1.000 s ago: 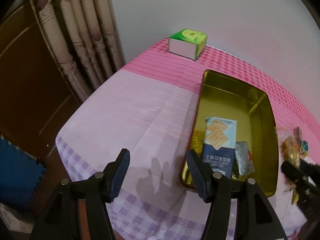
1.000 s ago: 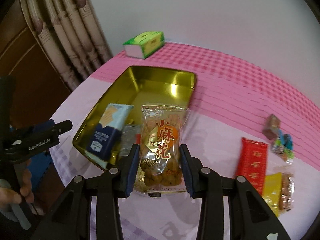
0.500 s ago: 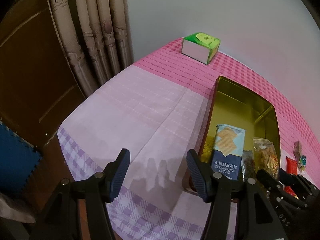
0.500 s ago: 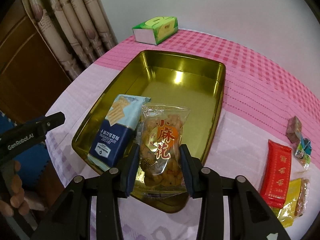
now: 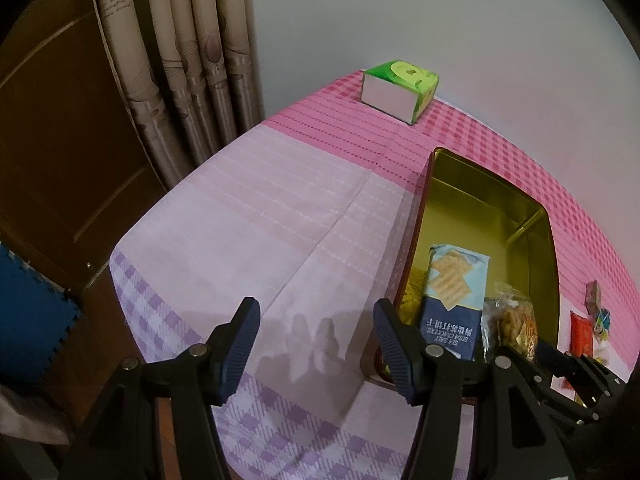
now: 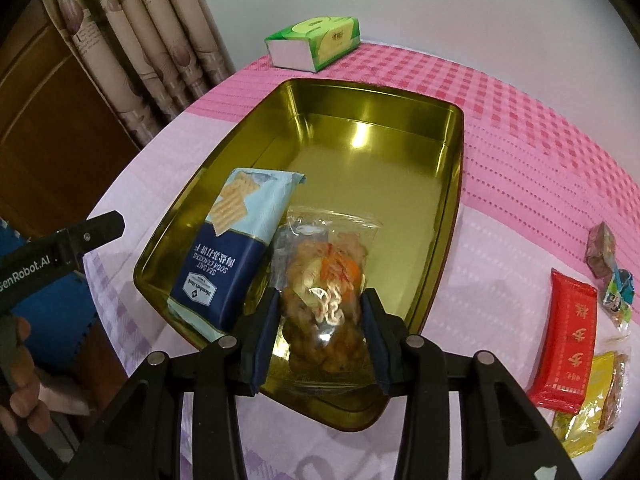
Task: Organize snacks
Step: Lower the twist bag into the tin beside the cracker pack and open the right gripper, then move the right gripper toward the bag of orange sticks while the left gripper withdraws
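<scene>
Right wrist view: right gripper (image 6: 320, 316) clamps a snack bag (image 6: 326, 280) over the gold tin (image 6: 452, 184); left gripper (image 5: 316, 344) gapes empty.

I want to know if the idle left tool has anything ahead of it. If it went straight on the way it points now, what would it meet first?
Probably only the tablecloth: the open left tool aims at bare cloth, left of the gold tin. The green tissue box sits farther back and to the right, though depth is unclear.
</scene>
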A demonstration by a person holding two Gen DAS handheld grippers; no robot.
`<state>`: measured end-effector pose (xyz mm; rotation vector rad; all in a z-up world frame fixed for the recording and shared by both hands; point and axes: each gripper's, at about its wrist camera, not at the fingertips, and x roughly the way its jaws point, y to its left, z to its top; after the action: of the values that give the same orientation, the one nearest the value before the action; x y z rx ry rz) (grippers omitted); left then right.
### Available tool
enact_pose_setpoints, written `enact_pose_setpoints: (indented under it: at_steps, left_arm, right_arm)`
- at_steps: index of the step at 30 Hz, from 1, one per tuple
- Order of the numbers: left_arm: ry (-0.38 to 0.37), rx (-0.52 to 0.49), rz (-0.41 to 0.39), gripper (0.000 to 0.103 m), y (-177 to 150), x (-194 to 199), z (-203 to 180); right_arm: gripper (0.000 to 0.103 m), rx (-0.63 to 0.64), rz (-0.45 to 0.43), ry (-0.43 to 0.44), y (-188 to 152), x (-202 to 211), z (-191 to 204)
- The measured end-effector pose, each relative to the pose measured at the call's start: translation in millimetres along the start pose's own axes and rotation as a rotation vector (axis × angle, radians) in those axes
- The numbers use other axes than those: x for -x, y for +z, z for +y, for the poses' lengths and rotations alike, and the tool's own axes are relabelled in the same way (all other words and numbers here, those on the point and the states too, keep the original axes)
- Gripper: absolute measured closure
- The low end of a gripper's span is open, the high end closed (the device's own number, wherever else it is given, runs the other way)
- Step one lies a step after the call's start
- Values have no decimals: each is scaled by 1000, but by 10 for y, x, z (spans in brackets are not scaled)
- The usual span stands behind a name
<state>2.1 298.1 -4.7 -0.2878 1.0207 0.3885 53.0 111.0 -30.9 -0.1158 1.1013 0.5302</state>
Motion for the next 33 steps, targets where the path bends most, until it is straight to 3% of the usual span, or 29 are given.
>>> enact_pose_setpoints:
  at_steps: [5,17,23,28,33]
  left_arm:
    - [1,-2,3,43,-7,-13,-24]
    - [16,-20,-5,43,-29,13,-60]
    - [29,-34,-8,43,-46,17,-88]
    - [27,-59,-10,43,-62,28,-153]
    - [38,-117,-25,43,-84,61,-301]
  right_arm:
    - [55,14,-15,6,5,59,23]
    - [55,12,-107,-16,-67,535,-298]
    - [55,-28,-132,-123,-243,832,-967]
    - [55,-100,-103,-241,-494,997,-1730]
    - [55,-150,-57,-307,-771,1023,-2230]
